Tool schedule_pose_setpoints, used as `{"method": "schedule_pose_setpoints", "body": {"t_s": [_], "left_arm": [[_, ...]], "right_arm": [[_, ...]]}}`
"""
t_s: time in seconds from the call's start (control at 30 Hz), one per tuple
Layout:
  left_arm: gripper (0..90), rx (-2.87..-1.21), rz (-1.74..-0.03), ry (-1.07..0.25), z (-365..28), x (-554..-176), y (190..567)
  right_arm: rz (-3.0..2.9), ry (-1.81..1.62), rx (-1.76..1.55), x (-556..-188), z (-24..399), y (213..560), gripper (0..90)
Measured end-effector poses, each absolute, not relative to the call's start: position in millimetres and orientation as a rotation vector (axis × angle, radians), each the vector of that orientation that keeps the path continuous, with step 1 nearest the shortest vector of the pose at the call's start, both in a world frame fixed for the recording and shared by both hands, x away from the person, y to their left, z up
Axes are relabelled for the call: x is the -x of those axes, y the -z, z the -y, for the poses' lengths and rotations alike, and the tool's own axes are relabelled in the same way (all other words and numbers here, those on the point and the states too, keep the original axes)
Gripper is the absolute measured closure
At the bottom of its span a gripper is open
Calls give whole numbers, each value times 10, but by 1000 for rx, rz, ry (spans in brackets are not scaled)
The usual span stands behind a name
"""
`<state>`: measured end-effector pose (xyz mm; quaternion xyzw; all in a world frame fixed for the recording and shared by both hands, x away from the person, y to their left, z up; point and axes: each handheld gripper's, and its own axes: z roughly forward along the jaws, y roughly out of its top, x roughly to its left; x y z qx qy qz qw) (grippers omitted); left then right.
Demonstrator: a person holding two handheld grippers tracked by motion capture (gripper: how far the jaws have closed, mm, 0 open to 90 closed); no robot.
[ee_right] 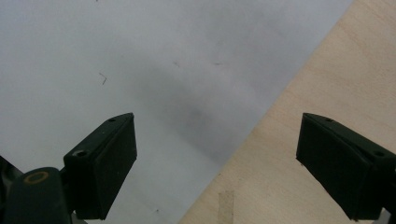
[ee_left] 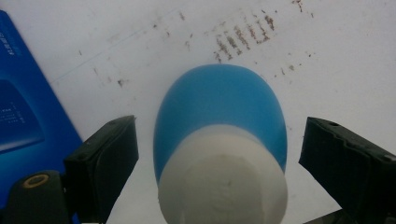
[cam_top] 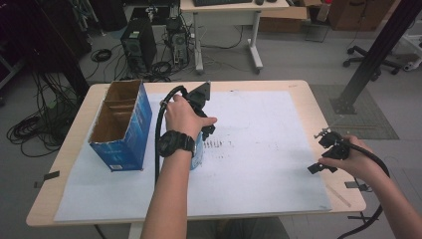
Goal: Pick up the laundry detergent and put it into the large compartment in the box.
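While our right gripper [ee_right: 217, 163] hangs spread over bare paper [ee_right: 140, 70], our left gripper [ee_left: 219, 161] stands released astride a blue bottle [ee_left: 219, 116], open box [cam_top: 122, 122] beside.

Bottle [ee_left: 219, 140] btwn left gripper [ee_left: 217, 154] jaws, box [cam_top: 122, 124] just left, on paper sheet [cam_top: 268, 149]

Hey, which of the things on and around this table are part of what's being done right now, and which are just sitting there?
In the job:
- blue bottle with white cap
- left gripper, jaws open around the bottle
- blue box, open, beside it

Just there:
- right gripper, open, idle over the white sheet
- computer tower
- desk
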<state>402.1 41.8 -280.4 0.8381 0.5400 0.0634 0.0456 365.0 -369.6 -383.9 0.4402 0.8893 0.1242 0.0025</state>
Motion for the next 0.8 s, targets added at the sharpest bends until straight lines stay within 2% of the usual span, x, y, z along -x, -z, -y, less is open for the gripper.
{"method": "schedule_pose_setpoints", "body": {"t_s": [0.8], "left_arm": [[174,-2585,-1666,-192,-396,-4044,2898]], "right_arm": [[-2794,-387,-1392,-3652,3717,3895,123]]}}
